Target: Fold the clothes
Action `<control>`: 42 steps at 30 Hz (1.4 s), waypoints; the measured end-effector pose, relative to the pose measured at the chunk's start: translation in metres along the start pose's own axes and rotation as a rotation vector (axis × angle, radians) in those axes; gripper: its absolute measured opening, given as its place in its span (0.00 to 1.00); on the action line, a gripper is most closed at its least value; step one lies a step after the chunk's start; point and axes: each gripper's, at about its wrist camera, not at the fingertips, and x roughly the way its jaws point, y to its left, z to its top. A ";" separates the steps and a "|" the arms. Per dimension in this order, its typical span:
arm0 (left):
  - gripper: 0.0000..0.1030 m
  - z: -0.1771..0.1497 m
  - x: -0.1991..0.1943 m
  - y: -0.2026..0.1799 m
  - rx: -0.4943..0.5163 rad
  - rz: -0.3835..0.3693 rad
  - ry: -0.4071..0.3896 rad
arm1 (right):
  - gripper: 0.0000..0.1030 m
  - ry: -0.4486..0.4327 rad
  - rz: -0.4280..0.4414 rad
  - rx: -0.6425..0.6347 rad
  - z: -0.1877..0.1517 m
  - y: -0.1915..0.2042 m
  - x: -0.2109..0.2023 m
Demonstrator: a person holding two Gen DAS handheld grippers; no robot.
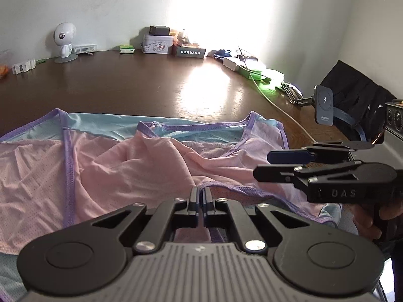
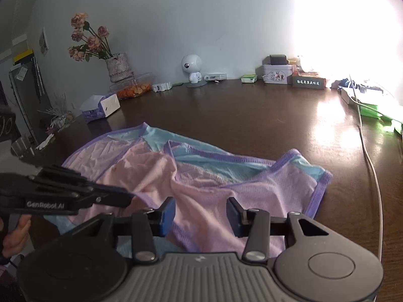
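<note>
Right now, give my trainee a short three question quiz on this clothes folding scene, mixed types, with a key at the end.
1. True or false: the left gripper is shut on the purple hem of the pink garment.
2. The right gripper is: A) open above the garment, B) shut on the white cable, C) holding the flower vase.
3. Fill in: the garment lies on a dark wooden ____.

Key: 1 true; 2 A; 3 table.
</note>
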 end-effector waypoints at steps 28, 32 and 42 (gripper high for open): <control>0.02 -0.016 -0.033 0.013 0.037 0.016 -0.155 | 0.03 0.087 0.309 0.153 0.098 0.026 0.100; 0.02 -0.023 -0.041 0.022 0.013 -0.006 -0.183 | 0.03 0.091 0.344 0.230 0.093 0.020 0.108; 0.02 -0.024 -0.042 0.024 0.040 -0.047 -0.180 | 0.03 0.079 0.289 0.295 0.069 0.006 0.098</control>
